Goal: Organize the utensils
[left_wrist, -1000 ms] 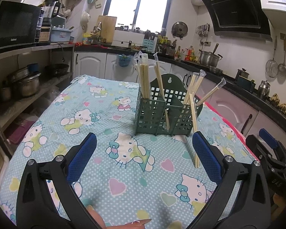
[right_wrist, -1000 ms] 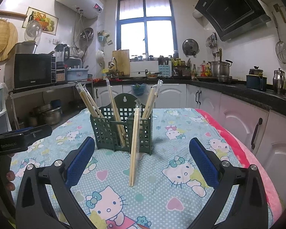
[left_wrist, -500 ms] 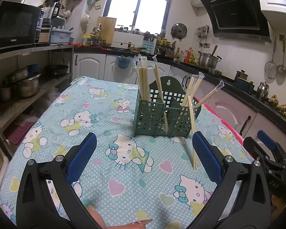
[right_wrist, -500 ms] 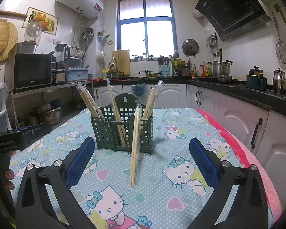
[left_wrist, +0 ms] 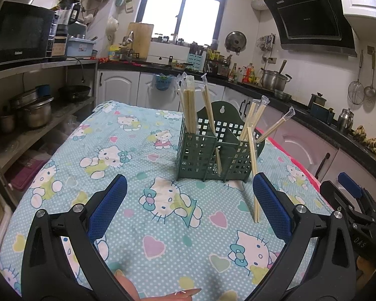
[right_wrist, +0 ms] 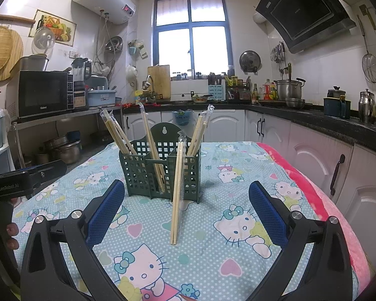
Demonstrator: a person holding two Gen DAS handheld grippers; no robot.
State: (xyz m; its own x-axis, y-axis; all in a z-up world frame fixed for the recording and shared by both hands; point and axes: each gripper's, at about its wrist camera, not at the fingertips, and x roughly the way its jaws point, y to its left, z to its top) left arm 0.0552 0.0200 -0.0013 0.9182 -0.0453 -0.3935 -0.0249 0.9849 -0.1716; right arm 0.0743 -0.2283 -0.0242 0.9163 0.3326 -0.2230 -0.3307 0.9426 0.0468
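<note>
Chopsticks [right_wrist: 176, 195] lean on the green holder [right_wrist: 160, 170]; left gripper [left_wrist: 188, 207] and right gripper [right_wrist: 186, 209] gape wide, empty.

You held your left gripper [left_wrist: 188, 205] low and level, with its two blue pads [left_wrist: 107, 207] spread wide apart and nothing between them. Your right gripper [right_wrist: 186, 209] was also wide open and empty, its blue pads [right_wrist: 267, 213] far from each other. In the left wrist view, your right gripper sat off to the right side. A bit of your finger [left_wrist: 178, 294] showed at the bottom edge there.
</note>
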